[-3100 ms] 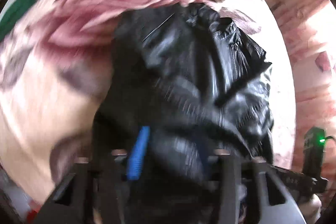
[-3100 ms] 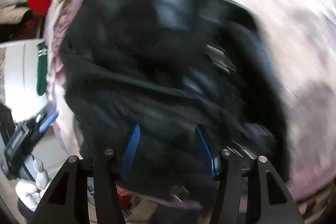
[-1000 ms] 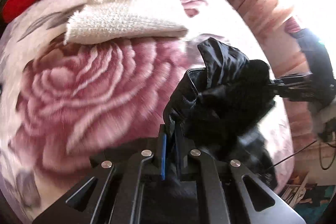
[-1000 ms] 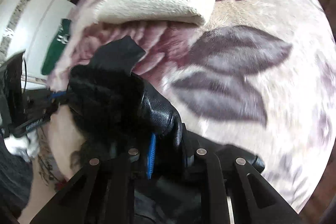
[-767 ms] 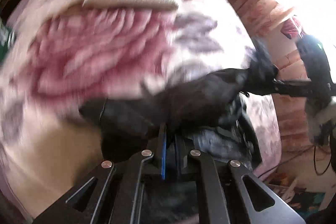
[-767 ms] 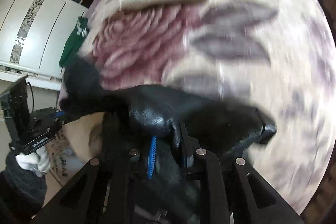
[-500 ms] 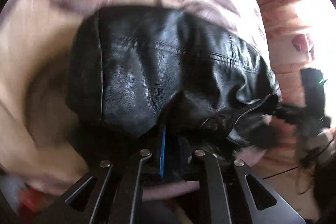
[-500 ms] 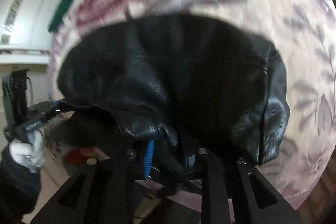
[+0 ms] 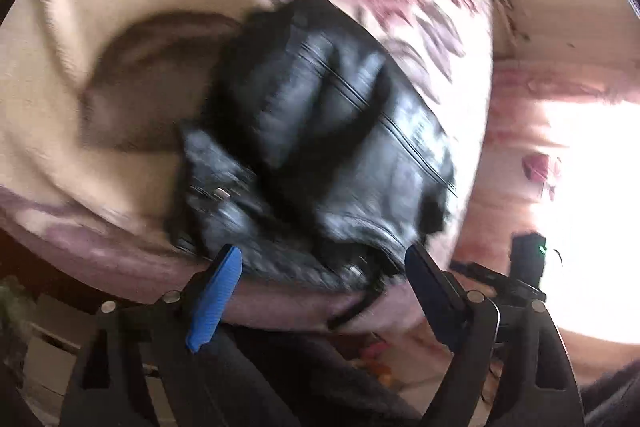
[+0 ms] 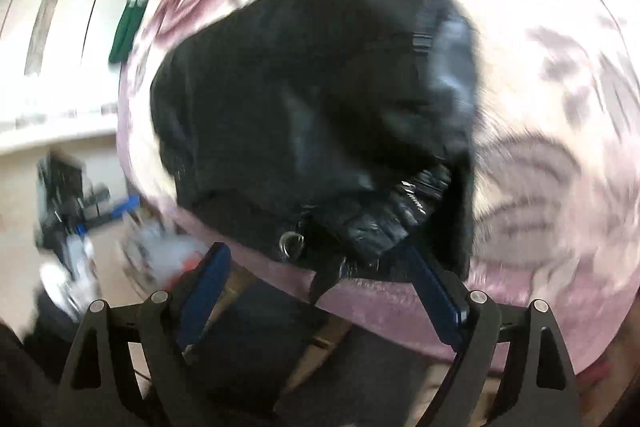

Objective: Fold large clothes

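Black jacket (image 9: 332, 147) bunched mid-frame on floral blanket (image 9: 80, 27), near its front edge; I can't make out folds through blur. Left gripper (image 9: 322, 291) and right gripper (image 10: 320, 287) both spread wide, holding nothing.

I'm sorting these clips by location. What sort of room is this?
Most likely a bedroom: a black leather jacket lies on a plush rose-patterned blanket that drapes over an edge like a bed's, and a white panelled wardrobe stands beside it.
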Demonstrator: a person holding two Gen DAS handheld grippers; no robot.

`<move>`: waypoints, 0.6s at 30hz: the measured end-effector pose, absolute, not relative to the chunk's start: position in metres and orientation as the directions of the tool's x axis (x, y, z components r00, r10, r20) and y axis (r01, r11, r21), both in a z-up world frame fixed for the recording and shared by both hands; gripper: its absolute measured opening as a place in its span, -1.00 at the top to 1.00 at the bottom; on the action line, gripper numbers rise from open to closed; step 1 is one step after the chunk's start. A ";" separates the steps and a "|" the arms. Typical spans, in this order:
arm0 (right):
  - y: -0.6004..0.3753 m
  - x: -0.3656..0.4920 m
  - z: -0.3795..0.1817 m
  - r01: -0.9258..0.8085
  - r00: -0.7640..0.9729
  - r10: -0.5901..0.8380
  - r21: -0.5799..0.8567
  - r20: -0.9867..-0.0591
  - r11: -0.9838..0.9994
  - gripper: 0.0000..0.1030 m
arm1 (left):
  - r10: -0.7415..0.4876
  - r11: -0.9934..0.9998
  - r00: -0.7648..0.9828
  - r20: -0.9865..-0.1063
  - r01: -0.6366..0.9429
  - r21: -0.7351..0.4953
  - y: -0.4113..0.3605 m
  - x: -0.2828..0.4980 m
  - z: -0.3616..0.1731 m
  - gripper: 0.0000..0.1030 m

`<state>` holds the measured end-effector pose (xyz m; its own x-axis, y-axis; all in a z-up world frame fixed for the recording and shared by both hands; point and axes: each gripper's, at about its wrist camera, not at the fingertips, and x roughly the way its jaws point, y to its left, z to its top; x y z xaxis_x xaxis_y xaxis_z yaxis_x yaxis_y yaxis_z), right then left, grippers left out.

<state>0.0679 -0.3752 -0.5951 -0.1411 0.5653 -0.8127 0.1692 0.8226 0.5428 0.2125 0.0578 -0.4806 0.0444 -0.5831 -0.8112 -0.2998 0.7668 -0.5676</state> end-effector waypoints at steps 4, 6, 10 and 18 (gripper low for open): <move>-0.419 0.066 -0.621 0.426 -0.019 0.619 0.554 -0.785 0.715 -0.76 | -0.541 0.763 0.119 -0.832 -0.346 -0.546 0.075 0.242 -0.508 -0.61; -0.437 0.063 -0.637 0.525 0.058 0.619 0.552 -0.783 0.648 -0.76 | -0.525 0.769 0.124 -0.842 -0.354 -0.532 0.074 0.263 -0.527 -0.61; -0.451 0.069 -0.657 0.584 0.247 0.640 0.638 -0.728 0.501 -0.26 | -0.512 0.777 0.117 -0.851 -0.360 -0.516 0.063 0.298 -0.561 0.27; -0.437 0.114 -0.639 0.508 0.395 0.506 0.641 -0.767 0.575 0.79 | -0.430 0.838 0.236 -0.871 -0.255 -0.483 0.058 0.344 -0.562 0.85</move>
<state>0.1142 -0.4366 -0.6394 0.3952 0.5059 -0.7667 0.5080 0.5751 0.6413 0.3441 0.0576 -0.5620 0.2356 -0.4303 -0.8714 -0.2552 0.8378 -0.4827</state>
